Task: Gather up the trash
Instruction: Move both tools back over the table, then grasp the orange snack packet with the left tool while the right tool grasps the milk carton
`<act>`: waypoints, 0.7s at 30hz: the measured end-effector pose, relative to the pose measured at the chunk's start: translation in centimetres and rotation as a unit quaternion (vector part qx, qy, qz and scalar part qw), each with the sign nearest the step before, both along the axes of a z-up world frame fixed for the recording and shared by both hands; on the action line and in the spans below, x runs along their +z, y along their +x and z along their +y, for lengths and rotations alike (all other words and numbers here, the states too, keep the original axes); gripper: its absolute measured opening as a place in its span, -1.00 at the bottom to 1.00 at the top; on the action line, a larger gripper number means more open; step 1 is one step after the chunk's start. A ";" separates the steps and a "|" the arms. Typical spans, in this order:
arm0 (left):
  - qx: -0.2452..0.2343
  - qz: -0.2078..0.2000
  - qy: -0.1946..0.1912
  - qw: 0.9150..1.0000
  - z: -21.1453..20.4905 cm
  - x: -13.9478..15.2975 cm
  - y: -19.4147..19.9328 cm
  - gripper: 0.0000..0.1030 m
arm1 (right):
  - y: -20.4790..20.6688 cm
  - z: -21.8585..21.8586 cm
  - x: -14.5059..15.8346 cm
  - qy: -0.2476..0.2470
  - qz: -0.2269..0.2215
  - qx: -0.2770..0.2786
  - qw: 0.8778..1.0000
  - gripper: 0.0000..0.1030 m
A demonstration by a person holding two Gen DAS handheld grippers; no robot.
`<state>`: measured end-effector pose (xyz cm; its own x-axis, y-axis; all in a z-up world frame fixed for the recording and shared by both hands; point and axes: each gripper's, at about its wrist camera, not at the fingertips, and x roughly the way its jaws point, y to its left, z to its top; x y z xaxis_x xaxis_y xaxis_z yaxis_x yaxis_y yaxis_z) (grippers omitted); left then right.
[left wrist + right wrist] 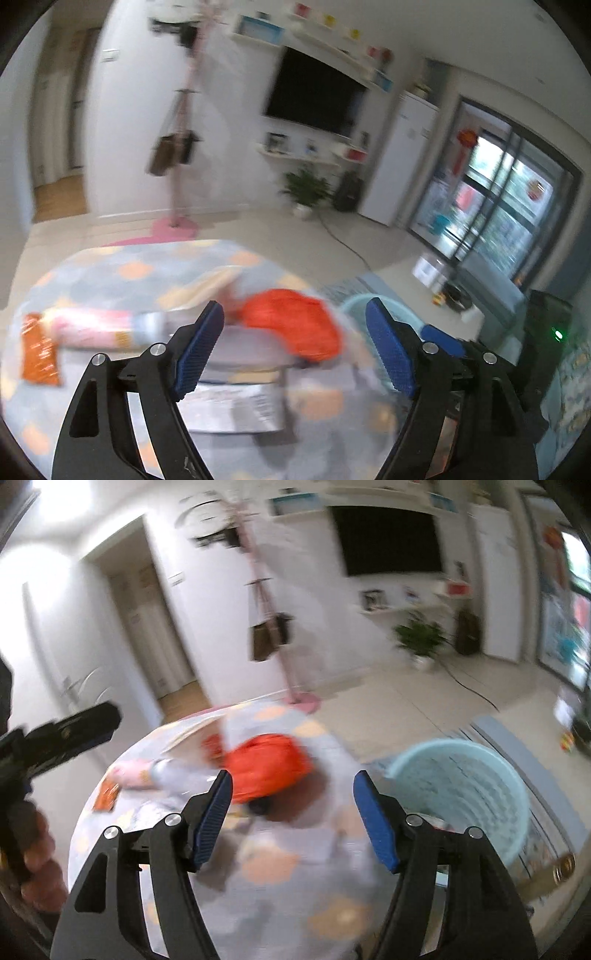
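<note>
A crumpled orange-red plastic bag (295, 325) lies on the round table with the patterned cloth (110, 273). My left gripper (295, 314) hangs above the table, open, with nothing between its pads. Left of it lie a pink and white packet (96, 328) and an orange wrapper (38, 350). A silvery packet (232, 406) sits below the fingers. In the right wrist view my right gripper (293, 780) is open and empty over the table (332, 915), just short of the orange bag (266, 771). A light blue basket (461, 794) stands to the right of the table.
A pink coat stand (291, 686) with a hanging brown bag rises beyond the table. A potted plant (304, 192) and a black floor cable (343, 240) lie further off, below the wall television. The left gripper (74, 727) and a hand holding it show at the right wrist view's left edge.
</note>
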<state>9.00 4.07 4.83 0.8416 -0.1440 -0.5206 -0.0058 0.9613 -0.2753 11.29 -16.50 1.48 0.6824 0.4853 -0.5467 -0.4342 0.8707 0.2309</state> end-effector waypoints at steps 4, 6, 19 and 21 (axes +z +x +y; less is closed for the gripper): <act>0.065 0.009 -0.009 0.998 5.9 -0.6 -2.1 0.50 | -1.3 4.7 0.0 -0.022 -0.013 0.062 0.998 0.25; 0.101 0.018 -0.016 0.995 9.2 -1.3 -3.2 0.50 | -1.7 6.2 -0.3 -0.028 -0.012 0.085 0.996 0.26; 0.191 0.137 -0.034 0.971 22.1 -9.1 -4.0 0.63 | -0.3 14.9 -5.9 -0.102 0.053 0.197 0.974 0.26; 0.189 0.154 -0.029 0.969 22.7 -10.4 -2.9 0.63 | 0.0 15.4 -6.2 -0.109 0.057 0.201 0.972 0.26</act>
<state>6.07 26.78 -5.53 0.6461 0.1073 -0.7557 -0.4452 0.8572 -0.2589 11.26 -1.09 -4.74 0.3908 0.5638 -0.7276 -0.7319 0.6697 0.1259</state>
